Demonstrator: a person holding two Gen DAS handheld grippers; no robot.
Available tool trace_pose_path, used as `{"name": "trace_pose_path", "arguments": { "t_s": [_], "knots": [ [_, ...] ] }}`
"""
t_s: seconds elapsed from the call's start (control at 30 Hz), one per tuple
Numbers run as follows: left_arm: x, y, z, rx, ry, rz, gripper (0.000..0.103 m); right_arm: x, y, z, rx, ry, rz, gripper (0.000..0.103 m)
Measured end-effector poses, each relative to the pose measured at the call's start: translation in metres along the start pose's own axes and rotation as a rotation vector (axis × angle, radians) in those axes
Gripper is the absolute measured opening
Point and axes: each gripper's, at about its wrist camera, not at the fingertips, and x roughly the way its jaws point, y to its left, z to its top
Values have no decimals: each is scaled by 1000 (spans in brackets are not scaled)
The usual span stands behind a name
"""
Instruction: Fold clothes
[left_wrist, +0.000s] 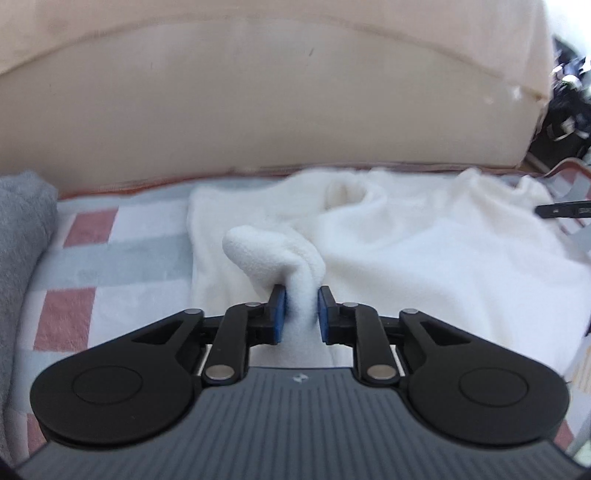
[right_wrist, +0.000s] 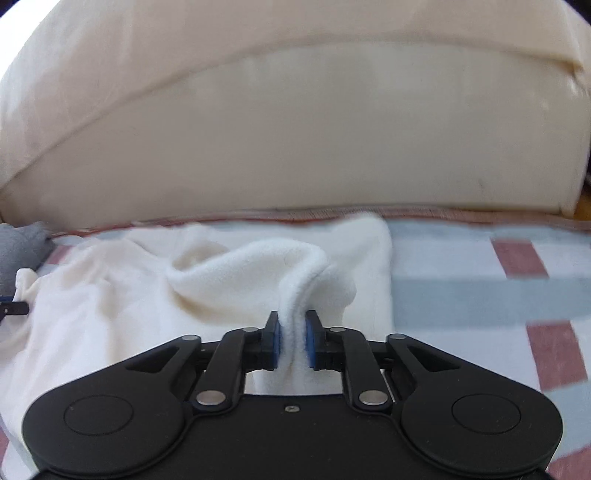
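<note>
Left wrist view: left claw (left_wrist: 300, 295) clamped on white fleece garment (left_wrist: 406, 266); right claw (right_wrist: 291, 321) likewise clamped; checked blanket (left_wrist: 92, 258) beneath.

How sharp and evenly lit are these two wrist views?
Left wrist view: left gripper sharp, white fleece garment overexposed, checked blanket blurred. Right wrist view: right gripper sharp, blanket smeared, cushion bowed by fisheye.
</note>
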Motion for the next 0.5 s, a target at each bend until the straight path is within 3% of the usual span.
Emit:
{"name": "trace_pose_path", "arguments": {
  "t_s": [0.07,0.1,0.17,0.2,0.23,0.27,0.3,0.33,0.37,0.4,0.43,0.5],
  "knots": [
    [10,9,4,-51,61,14,23,8,-10,3,57,57,5,24],
    [15,15,6,-81,86,9,31,12,-15,4,89,81,17,28],
    [24,26,7,-134,124,-8,49,18,-14,4,99,96,30,40],
    [28,32,7,-158,137,-17,54,21,-11,4,81,102,24,55],
    [33,37,7,-181,142,-24,54,28,-9,3,59,118,7,67],
    [35,41,6,-203,139,-43,52,36,-4,3,36,129,-22,69],
    [38,44,5,-222,135,-61,34,42,0,3,17,133,-44,70],
    [36,42,5,-216,119,-70,24,47,4,3,-2,136,-66,70],
    [32,34,6,-164,87,-34,18,49,10,4,-29,125,-64,64],
    [27,25,6,-107,49,5,16,50,15,5,-56,113,-59,28],
    [17,11,5,-28,-16,57,16,46,21,6,-87,101,-57,16],
    [-4,-8,7,54,-122,119,15,26,32,6,-150,3,-93,16]
  ]
}}
